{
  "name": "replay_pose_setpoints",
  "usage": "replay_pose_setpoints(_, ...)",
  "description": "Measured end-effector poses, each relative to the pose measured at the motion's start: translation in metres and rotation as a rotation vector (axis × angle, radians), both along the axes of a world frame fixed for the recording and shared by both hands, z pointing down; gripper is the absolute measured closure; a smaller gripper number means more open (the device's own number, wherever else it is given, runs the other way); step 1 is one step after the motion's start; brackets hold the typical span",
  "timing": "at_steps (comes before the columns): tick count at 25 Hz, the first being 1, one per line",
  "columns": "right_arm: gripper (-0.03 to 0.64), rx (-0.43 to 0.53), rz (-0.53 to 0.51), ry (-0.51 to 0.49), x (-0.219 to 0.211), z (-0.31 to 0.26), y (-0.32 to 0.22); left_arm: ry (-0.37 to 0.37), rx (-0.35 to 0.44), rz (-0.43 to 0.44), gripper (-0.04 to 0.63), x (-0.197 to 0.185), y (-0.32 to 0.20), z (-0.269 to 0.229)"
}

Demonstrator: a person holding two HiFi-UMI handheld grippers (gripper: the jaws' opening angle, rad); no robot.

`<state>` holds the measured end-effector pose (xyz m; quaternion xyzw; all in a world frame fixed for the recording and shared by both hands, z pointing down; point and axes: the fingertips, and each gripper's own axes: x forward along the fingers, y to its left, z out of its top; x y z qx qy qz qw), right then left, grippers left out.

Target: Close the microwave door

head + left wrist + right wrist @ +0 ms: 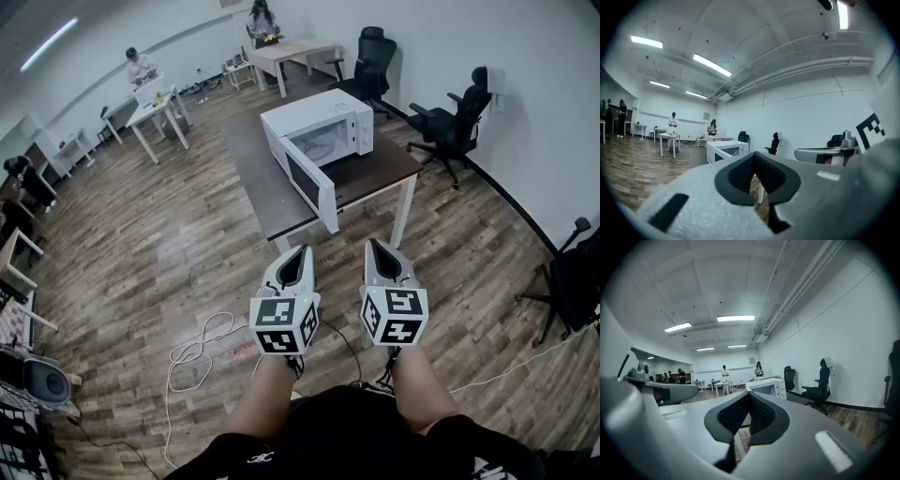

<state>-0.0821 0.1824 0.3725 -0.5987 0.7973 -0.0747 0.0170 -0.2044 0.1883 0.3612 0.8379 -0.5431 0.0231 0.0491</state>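
A white microwave (pixel 323 127) stands on a dark-topped table (pixel 267 202) ahead of me. Its door (pixel 307 183) hangs open, swung out over the table's near edge toward me. My left gripper (pixel 302 251) and right gripper (pixel 377 246) are held side by side just short of the table, level and pointing at it, touching nothing. Both are shut with nothing between the pads. In the left gripper view the microwave (pixel 726 150) shows small beyond the closed left gripper (pixel 754 157). Past the closed right gripper (pixel 749 397), the right gripper view shows the microwave (pixel 766 386) too.
Black office chairs (pixel 455 127) stand right of the table near the white wall, another (pixel 370 61) behind it. A white cable (pixel 197 352) loops on the wood floor at my left. Further tables (pixel 155 108) with people at them stand far back.
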Motion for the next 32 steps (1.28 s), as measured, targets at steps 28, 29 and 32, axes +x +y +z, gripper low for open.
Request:
replay_pose_setpoints(28,0.609,0.011,0.006,0.222,0.055,0.023,-0.034,-0.020,-0.077,-0.018,0.588,0.055,-0.038,0.038)
replay_pose_setpoints(29,0.609,0.008,0.004,0.221,0.056,0.024,-0.039,-0.019,-0.075,-0.016,0.588,0.056,-0.043,0.038)
replay_pose_setpoints(32,0.609,0.008,0.001,0.224,0.058,0.024,-0.060,-0.018,-0.069,-0.016,0.588,0.057,-0.064,0.039)
